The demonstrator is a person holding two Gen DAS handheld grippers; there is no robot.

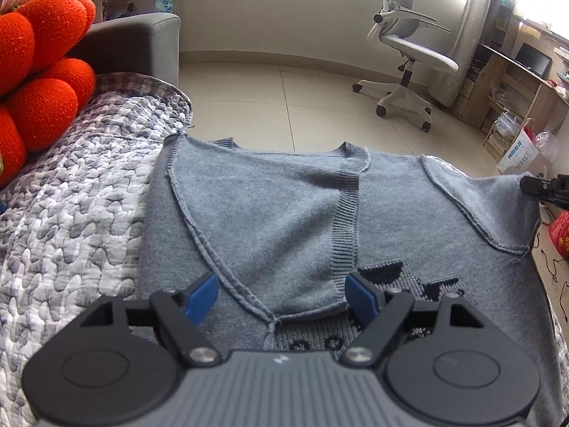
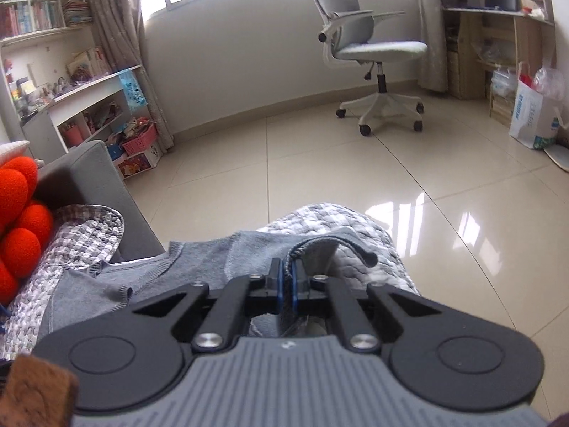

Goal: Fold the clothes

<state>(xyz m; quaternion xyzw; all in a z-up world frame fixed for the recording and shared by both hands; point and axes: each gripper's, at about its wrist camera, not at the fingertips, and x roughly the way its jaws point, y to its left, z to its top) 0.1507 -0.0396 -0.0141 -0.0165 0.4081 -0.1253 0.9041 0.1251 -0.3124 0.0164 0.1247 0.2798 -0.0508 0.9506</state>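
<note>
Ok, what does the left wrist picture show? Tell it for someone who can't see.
A grey knit sweater lies on a quilted sofa cover, with the left claw open just above it. Red cushions sit left.

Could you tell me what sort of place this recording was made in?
Most likely a room in a home, perhaps a study or living room: a grey sofa under a quilted cover, a swivel office chair on tiled floor, and cluttered bookshelves by the curtained window.

The sweater's (image 1: 266,206) near hem is hidden behind the left tongs (image 1: 282,295).
</note>
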